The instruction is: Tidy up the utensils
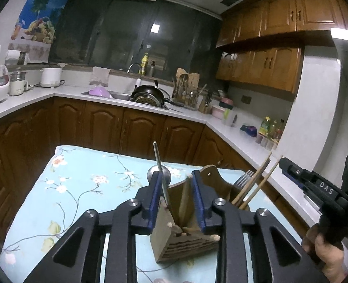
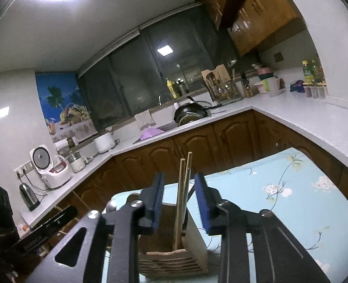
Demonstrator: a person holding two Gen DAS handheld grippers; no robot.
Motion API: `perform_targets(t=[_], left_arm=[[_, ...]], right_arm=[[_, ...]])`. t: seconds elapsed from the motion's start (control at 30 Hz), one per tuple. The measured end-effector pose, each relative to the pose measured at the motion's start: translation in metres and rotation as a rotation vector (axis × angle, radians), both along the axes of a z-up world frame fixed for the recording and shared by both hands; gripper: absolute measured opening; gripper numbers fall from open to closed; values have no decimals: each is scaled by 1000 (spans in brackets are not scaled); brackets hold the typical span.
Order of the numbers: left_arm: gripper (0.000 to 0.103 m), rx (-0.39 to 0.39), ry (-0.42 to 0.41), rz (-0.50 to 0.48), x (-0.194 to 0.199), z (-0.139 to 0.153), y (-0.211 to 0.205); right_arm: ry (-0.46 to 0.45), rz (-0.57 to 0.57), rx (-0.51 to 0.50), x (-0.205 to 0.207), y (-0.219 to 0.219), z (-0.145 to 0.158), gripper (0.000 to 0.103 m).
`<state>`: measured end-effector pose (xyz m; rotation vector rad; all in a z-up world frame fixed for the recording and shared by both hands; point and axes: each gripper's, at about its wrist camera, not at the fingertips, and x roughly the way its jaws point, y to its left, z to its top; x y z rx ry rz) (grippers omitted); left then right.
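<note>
Wooden holder (image 1: 185,247) base hidden behind left tool (image 1: 177,198), spoon (image 1: 159,173) bowl partly covered

Table under a light-blue floral cloth (image 1: 79,188), wooden utensil holder (image 1: 185,245) standing directly on the cloth

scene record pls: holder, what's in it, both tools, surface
holder: wooden holder, upright on the tablecloth
contents: chopsticks, fork, spoon
left tool: open, spoon handle by its left pad, over the holder
right tool: open, chopsticks between its pads, no contact seen
surface: blue floral tablecloth
</note>
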<state>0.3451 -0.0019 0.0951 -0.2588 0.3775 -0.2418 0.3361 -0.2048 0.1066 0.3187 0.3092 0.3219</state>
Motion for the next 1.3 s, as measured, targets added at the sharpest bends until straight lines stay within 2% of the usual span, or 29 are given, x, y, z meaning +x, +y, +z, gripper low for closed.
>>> perform_targets(t=[0.17, 0.23, 0.33, 0.47, 0.57, 0.73, 1.1, 1.2, 1.27, 1.3], left_arm=[[50, -13, 0, 23, -20, -2, 4], [68, -19, 1, 37, -30, -2, 7], [79, -26, -2, 50, -52, -4, 9], [84, -26, 3, 49, -80, -5, 12], [89, -36, -4, 48, -106, -4, 16], [96, -31, -18, 55, -149, -6, 25], [101, -1, -12, 97, -234, -21, 40], [102, 36, -44, 99, -257, -23, 39], [102, 71, -85, 98, -273, -27, 36], [102, 90, -96, 97, -280, -31, 33]], right_arm=[[-1, 16, 44, -13, -10, 2, 55], [-6, 23, 53, -23, -13, 2, 67], [-7, 41, 65, -37, -17, 3, 74], [-18, 64, 67, -65, -21, 1, 86], [-18, 71, 60, -85, -22, -1, 90], [-6, 90, 47, -124, -20, -11, 91], [15, 76, -66, -207, -13, -45, 93], [-15, 73, -104, -228, -12, -46, 95], [-74, 52, -141, -249, -9, -47, 103], [-99, 39, -156, -257, -7, -50, 103]])
